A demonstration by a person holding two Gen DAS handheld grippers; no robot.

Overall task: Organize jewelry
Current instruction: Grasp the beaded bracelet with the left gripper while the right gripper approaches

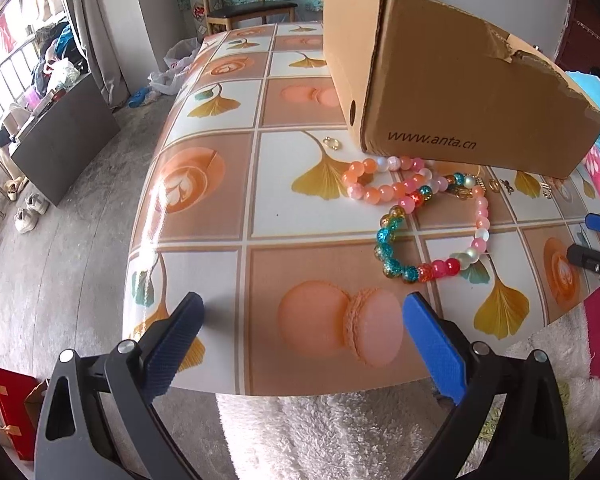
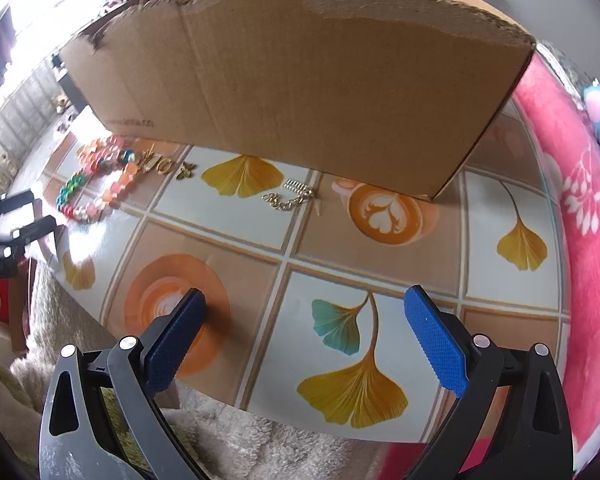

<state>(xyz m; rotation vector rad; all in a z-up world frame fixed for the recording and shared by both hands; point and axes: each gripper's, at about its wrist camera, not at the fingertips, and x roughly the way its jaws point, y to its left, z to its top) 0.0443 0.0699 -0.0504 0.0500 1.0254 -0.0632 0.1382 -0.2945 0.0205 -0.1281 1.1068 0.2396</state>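
Two bead bracelets lie overlapped on the patterned tablecloth [image 1: 228, 184] beside a cardboard box [image 1: 440, 92]: an orange-pink one [image 1: 374, 194] and a multicoloured one [image 1: 384, 240]. A small gold ring [image 1: 331, 143] sits near the box corner. In the right wrist view a gold chain [image 2: 288, 200], small gold pieces [image 2: 162, 166] and the bracelets [image 2: 96, 188] lie in front of the box [image 2: 300, 80]. My left gripper [image 1: 302, 310] is open above the table's near edge, short of the bracelets. My right gripper [image 2: 306, 304] is open too, holding nothing.
The table's near edge overhangs a white fluffy cover [image 1: 340, 432]. A pink floral blanket [image 2: 580, 200] lies along the right side. A wooden chair [image 1: 244, 0] stands behind the table. Shoes [image 1: 30, 208] and bags sit on the floor at left.
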